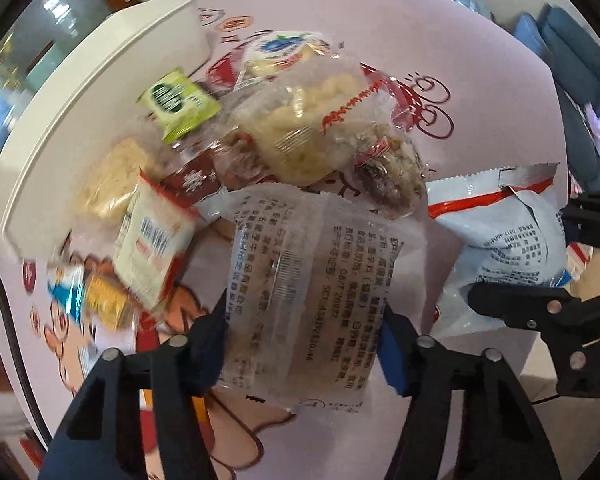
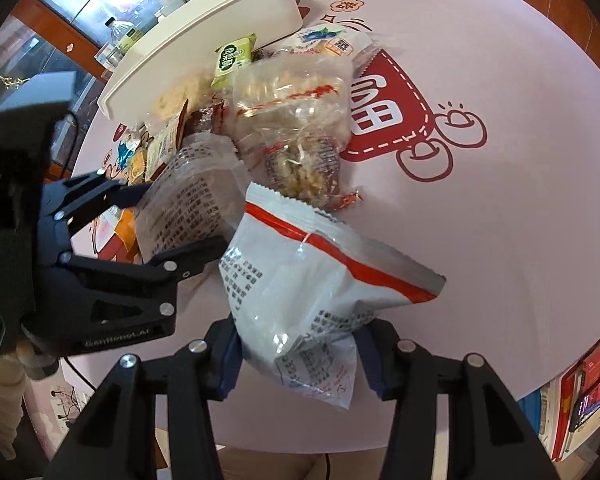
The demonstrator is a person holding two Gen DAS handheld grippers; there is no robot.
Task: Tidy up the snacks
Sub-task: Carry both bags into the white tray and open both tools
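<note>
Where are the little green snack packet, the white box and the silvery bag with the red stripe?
Green snack packet (image 1: 178, 104), left wrist view, its printed front.
White box (image 2: 204, 28), right wrist view, its long side wall.
Silver bag with red stripe (image 2: 320, 280), right wrist view, its printed back.

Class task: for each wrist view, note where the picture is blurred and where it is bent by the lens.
Left wrist view: the small packets at lower left are smeared, the clear packet's print stays legible. Right wrist view: mostly sharp; the round table's edge curves strongly and the corners go black.
</note>
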